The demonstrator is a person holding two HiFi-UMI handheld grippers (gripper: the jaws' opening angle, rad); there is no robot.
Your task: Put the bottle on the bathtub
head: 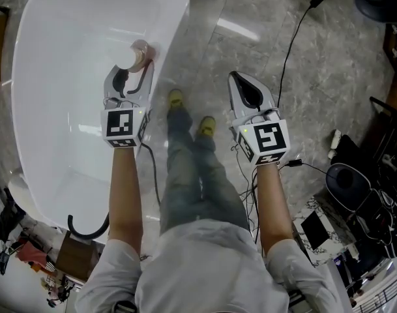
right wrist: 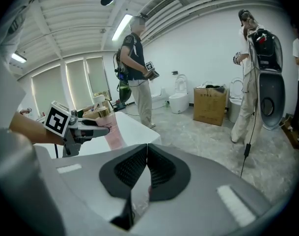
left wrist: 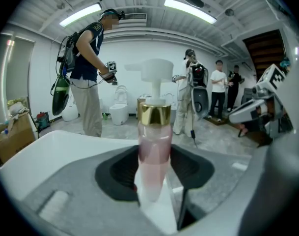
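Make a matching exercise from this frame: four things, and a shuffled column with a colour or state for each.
Things:
1. bottle
2. right hand-held gripper
3. bathtub
4. shoes

Colour or state:
a. shut, nothing in it
b. yellow
c. white
d. gripped by the left hand-held gripper

Pairs: 1-d, 2-a, 3-c, 4-b

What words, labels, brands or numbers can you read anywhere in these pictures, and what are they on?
No text can be read with certainty.
Cardboard box: dark print near its top, too small to read.
Bottle: no label shows.
Marker cubes: black-and-white square patterns only, no letters.
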